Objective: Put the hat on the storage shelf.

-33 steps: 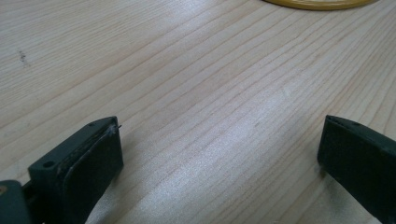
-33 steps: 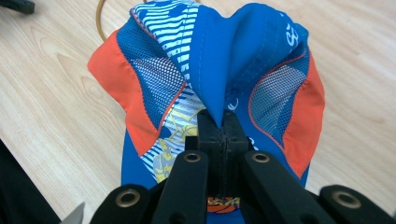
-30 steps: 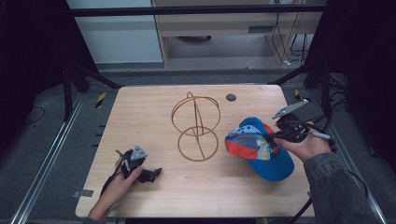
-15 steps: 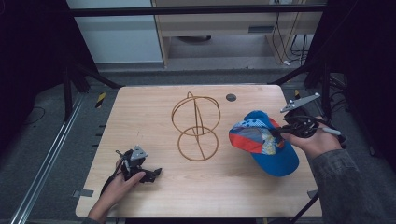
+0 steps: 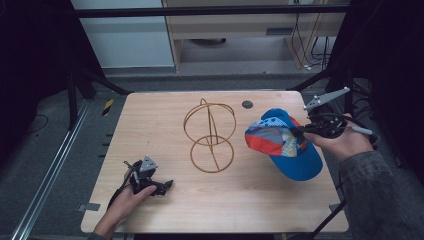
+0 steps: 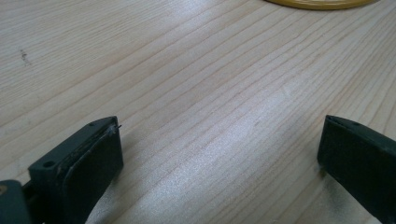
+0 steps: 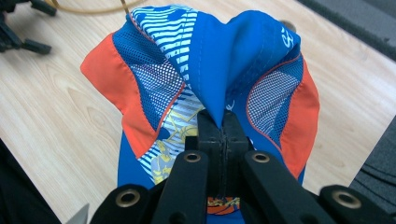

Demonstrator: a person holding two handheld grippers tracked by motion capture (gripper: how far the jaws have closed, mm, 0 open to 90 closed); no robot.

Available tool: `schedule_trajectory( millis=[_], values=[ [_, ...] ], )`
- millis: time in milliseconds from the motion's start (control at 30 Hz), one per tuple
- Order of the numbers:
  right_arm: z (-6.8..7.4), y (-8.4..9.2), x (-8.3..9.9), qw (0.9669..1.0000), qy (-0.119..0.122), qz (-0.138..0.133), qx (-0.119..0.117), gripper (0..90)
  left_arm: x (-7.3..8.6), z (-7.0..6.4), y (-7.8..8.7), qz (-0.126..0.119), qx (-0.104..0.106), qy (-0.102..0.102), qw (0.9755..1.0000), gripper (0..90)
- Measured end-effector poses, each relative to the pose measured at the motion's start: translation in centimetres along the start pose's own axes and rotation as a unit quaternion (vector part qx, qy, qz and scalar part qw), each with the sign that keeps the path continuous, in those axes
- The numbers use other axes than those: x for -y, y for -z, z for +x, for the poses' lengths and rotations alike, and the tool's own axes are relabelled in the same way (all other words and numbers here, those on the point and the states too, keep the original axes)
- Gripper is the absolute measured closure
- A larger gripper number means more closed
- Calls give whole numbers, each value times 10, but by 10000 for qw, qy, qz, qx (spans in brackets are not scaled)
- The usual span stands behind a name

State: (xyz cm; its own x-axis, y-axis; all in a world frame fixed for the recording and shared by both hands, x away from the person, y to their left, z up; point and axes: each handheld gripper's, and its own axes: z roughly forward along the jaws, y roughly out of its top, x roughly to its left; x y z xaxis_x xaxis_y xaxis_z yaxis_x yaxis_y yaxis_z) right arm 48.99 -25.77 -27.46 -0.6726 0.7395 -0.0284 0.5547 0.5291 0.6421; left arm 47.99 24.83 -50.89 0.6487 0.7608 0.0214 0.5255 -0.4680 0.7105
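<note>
Right gripper [image 7: 219,135]: jaws pressed together on a pinched fold of the cap [image 5: 282,145], crown bunched upward, at the table's [image 5: 260,210] right side. Wire stand [image 5: 210,135] sits just left of the cap, nearer this hand. Left gripper [image 6: 219,154]: jaws spread, empty, resting low at the near-left, well apart.

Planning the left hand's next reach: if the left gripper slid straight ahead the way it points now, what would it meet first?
Bare table, then probably the wire stand's base ring; depth is hard to judge.
</note>
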Motion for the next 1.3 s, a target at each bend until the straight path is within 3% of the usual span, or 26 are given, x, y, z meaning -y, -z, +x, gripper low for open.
schedule_trajectory(
  millis=[400,767,1133,1300],
  values=[
    [8,24,-33,9990,181,-396,78,899,0,0,0,18,2,0,10000,0],
    [19,38,-61,9949,430,-913,87,900,0,-1,0,15,-21,23,10000,0],
    [33,24,-110,9884,861,-1243,-103,899,0,-1,1,12,-23,28,10000,0],
    [37,8,-132,9879,958,-1208,-188,899,0,-1,1,14,-23,25,10000,0]
  ],
)
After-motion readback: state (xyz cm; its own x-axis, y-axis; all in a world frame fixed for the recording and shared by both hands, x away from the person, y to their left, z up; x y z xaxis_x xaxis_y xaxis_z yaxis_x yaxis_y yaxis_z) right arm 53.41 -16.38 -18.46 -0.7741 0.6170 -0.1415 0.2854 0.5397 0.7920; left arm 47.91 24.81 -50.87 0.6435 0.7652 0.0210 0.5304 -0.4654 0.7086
